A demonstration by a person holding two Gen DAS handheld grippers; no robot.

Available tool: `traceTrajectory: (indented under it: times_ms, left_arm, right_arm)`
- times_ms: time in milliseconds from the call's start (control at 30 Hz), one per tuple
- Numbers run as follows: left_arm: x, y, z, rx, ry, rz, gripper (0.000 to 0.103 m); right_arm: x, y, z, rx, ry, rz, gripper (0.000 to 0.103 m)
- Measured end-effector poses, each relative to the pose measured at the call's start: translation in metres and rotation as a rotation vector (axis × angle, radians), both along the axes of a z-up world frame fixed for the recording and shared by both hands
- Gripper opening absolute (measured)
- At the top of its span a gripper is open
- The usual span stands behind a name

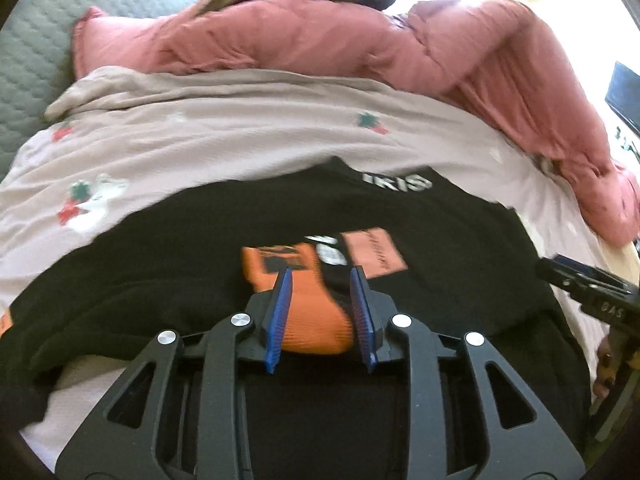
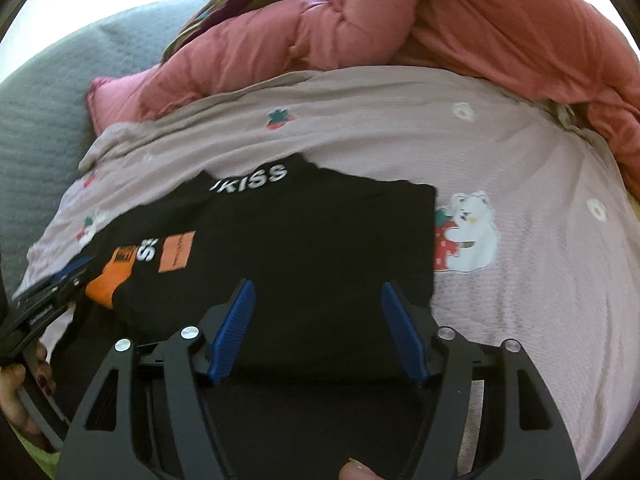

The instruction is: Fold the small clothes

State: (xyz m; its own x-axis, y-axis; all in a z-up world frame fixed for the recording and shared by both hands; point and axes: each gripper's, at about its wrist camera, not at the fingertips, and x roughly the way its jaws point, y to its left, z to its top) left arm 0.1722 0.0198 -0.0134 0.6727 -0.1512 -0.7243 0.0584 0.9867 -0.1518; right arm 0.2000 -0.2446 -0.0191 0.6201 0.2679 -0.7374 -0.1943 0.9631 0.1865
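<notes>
black tee (image 2: 280, 248), collar twd comforter (image 2: 440, 20)

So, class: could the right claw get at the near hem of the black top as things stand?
Probably yes. The right claw hangs open just over the black top, nothing lies between them, and the left claw is off at the orange sleeve.

Black garment's (image 1: 200, 280) near hem hidden behind left tool (image 1: 322, 276).

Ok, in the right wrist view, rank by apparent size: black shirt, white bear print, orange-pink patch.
Largest to smallest as it looks:
1. black shirt
2. white bear print
3. orange-pink patch
</notes>
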Motion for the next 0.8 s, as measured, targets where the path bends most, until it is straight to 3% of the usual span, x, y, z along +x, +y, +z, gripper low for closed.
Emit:
traceTrajectory:
  times_ms: [100, 200, 300, 433, 500, 667, 733, 800]
  left_arm:
    - [0.007, -0.002, -0.02, 0.012, 0.095, -0.001, 0.023]
    - [0.011, 0.011, -0.04, -0.051, 0.163, 0.019, 0.025]
    - [0.009, 0.017, -0.038, -0.078, 0.16, 0.012, 0.026]
    - [0.006, 0.019, -0.039, -0.101, 0.157, 0.014, 0.027]
    - [0.005, 0.02, -0.039, -0.101, 0.158, 0.016, 0.029]
    - [0.001, 0.02, -0.035, -0.089, 0.157, 0.02, 0.038]
    - [-0.001, 0.022, -0.033, -0.076, 0.158, 0.029, 0.051]
    - [-0.004, 0.026, -0.031, -0.082, 0.161, 0.033, 0.052]
  right_arm:
    - [-0.003, 0.01, -0.002, -0.021, 0.002, 0.049, 0.065]
    - [-0.003, 0.016, -0.005, -0.033, 0.015, 0.076, 0.065]
    - [-0.001, 0.017, -0.013, -0.058, 0.046, 0.081, 0.065]
    - [0.01, 0.005, -0.037, -0.121, 0.13, 0.004, 0.065]
    - [0.013, -0.001, -0.044, -0.087, 0.158, -0.006, 0.065]
    - [0.008, -0.001, -0.037, -0.082, 0.139, -0.003, 0.065]
    - [0.004, -0.001, -0.033, -0.075, 0.128, -0.001, 0.065]
    - [0.002, -0.001, -0.029, -0.072, 0.119, 0.003, 0.07]
